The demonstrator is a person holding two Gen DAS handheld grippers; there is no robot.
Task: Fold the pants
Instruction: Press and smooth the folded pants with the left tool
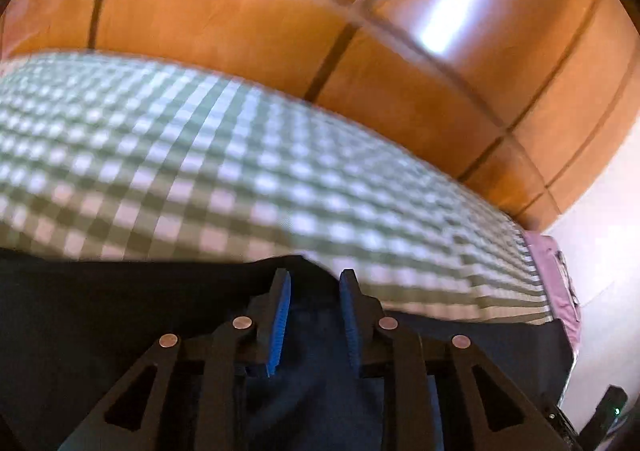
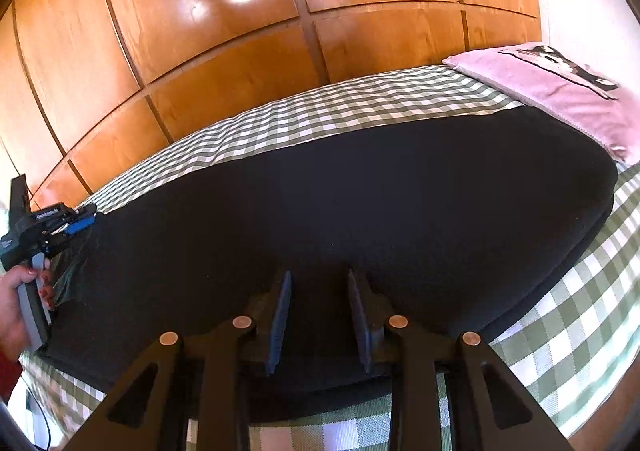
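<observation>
The dark pants point(image 2: 340, 211) lie spread flat across the bed point(image 2: 560, 331), over its green and white checked cover, one end close to a pink pillow point(image 2: 560, 91) by the wall. The right tool point(image 2: 319, 283) hangs over the near edge of the pants, its jaws apart with only cloth showing in the gap below them, nothing pinched. At the far left end of the pants the left tool point(image 2: 86, 221) reaches in over the fabric, held by a hand point(image 2: 16, 299). In its own blurred view the left tool point(image 1: 315, 283) also stands released, blue pads point(image 1: 282, 315) parted above the cloth. Wooden wardrobe doors point(image 2: 200, 31) rise behind the bed
</observation>
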